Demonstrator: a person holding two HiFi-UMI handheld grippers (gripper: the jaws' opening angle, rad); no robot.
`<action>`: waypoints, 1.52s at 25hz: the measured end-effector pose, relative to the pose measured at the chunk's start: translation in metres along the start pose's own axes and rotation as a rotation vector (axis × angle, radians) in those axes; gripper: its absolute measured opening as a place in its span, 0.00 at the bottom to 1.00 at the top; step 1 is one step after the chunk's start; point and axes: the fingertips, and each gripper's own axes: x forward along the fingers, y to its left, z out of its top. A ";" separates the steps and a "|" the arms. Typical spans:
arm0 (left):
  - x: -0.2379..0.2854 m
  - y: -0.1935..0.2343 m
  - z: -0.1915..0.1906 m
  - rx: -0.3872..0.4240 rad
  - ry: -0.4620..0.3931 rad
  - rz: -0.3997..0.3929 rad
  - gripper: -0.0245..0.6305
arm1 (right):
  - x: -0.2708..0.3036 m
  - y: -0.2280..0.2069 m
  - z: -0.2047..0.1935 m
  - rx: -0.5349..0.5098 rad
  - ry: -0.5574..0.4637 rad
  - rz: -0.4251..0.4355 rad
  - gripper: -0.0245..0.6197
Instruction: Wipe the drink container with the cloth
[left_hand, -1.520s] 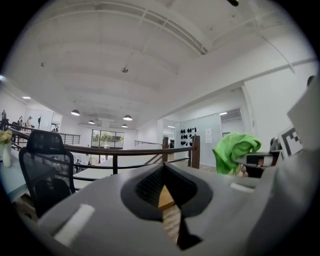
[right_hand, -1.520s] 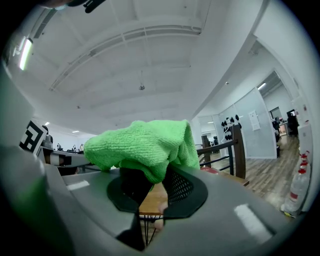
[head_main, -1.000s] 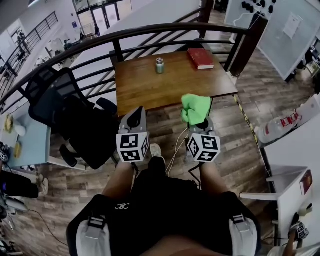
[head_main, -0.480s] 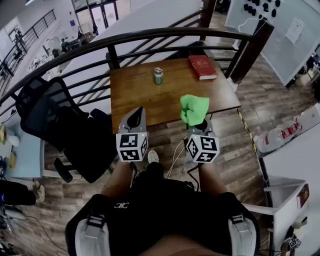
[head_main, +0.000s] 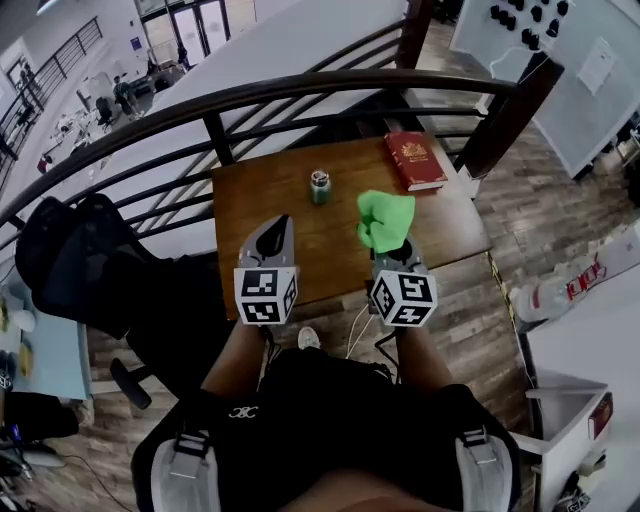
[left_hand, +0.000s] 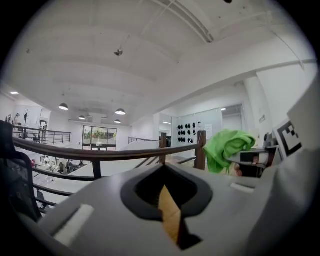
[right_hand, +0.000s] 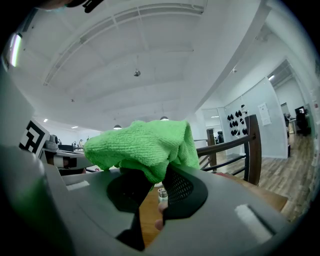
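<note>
Cloth (head_main: 386, 217) in right gripper (head_main: 395, 250) — container (head_main: 320, 187) seemingly apart

Both tongs are being held out ahead of the torso, side by side, apart, roughly level. Left tongs (head_main: 279, 225) are being held closed, jaws together, nothing between them. Right tongs (head_main: 395, 248) are being clamped on a green cloth (head_main: 386, 218), which is bunched over the jaw tips. Left forearm (head_main: 238, 355) and right forearm (head_main: 425, 350) are being stretched forward from the body. Left marker cube (head_main: 265, 296) and right marker cube (head_main: 403, 298) are being turned toward the head camera; hands are being hidden behind them.
</note>
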 end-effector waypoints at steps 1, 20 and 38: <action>0.013 0.007 0.003 0.001 0.005 -0.006 0.12 | 0.016 -0.001 0.001 0.001 0.005 -0.001 0.13; 0.150 0.063 -0.013 -0.005 0.106 0.065 0.12 | 0.180 -0.049 -0.015 0.049 0.087 0.079 0.13; 0.228 0.052 -0.048 -0.068 0.214 0.318 0.12 | 0.280 -0.106 -0.040 0.016 0.203 0.382 0.13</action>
